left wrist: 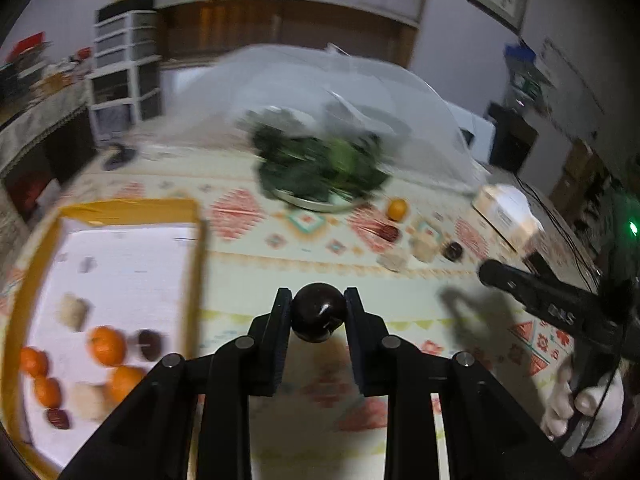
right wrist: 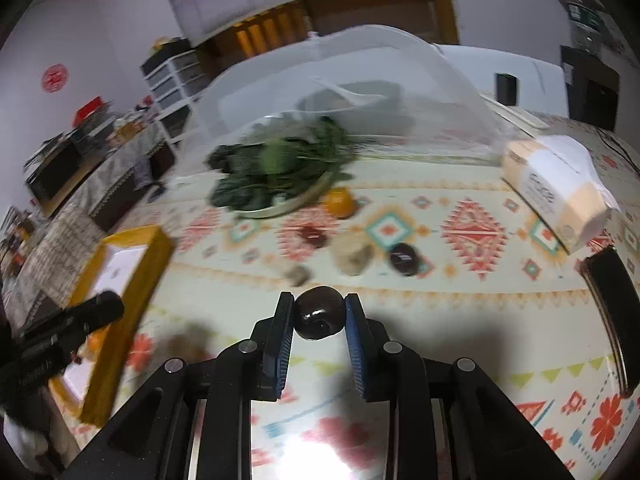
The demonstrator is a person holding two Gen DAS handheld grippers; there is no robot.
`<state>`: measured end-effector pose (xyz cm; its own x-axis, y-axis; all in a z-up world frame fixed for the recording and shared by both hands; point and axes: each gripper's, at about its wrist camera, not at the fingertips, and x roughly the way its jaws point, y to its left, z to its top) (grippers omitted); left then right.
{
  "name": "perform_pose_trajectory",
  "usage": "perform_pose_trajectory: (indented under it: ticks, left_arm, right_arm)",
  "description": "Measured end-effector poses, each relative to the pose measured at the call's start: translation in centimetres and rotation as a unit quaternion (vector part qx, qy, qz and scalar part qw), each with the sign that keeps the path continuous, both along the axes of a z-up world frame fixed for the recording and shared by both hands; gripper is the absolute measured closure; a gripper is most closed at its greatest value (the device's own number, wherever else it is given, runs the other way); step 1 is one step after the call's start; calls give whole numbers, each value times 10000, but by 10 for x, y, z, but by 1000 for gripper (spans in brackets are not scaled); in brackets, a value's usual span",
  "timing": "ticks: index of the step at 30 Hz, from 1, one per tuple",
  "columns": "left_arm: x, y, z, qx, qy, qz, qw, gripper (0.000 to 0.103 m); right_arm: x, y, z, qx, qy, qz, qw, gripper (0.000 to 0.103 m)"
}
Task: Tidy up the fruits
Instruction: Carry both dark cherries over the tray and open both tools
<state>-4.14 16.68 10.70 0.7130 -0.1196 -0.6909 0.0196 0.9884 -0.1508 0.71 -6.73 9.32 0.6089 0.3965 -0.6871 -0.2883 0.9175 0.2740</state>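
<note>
Holding 2 dark fruits above the desk [right wrist: 460,312]: our left claw [left wrist: 318,312] pinches dark plum 1 [left wrist: 319,317], our right claw [right wrist: 319,314] pinches dark plum 2 [right wrist: 319,313]; yellow-rimmed tray [left wrist: 128,206] at 9 o'clock holds oranges [left wrist: 106,345].

Your tray [left wrist: 120,208] sits at the left of the bench [left wrist: 248,280], fruit [left wrist: 106,346] inside it. The plate of greens [left wrist: 320,168] stands behind centre under the mesh cover [left wrist: 400,92]; the carton [left wrist: 506,216] lies right.

Five oranges [left wrist: 106,345], five dark round fruits [left wrist: 319,313], one yellow tray [left wrist: 128,205], one plate of greens [left wrist: 320,168]
</note>
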Motion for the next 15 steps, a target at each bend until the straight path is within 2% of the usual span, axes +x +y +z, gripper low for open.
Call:
perform_pose_trajectory:
  ticks: [4,9,15]
  left_arm:
    - [-14,55,5,-14,-43,541,9985,77]
    - [-24,119,-2,97,56,1240,9922,77]
    - [-27,163,-19,27,220,1605,9868,77]
  right_arm:
    - [-21,40,10,-16,-100,453,9989,76]
    - [-43,99,10,26,-84,1090,9940,76]
    - [-66,175,1,121,55,1849,9827,76]
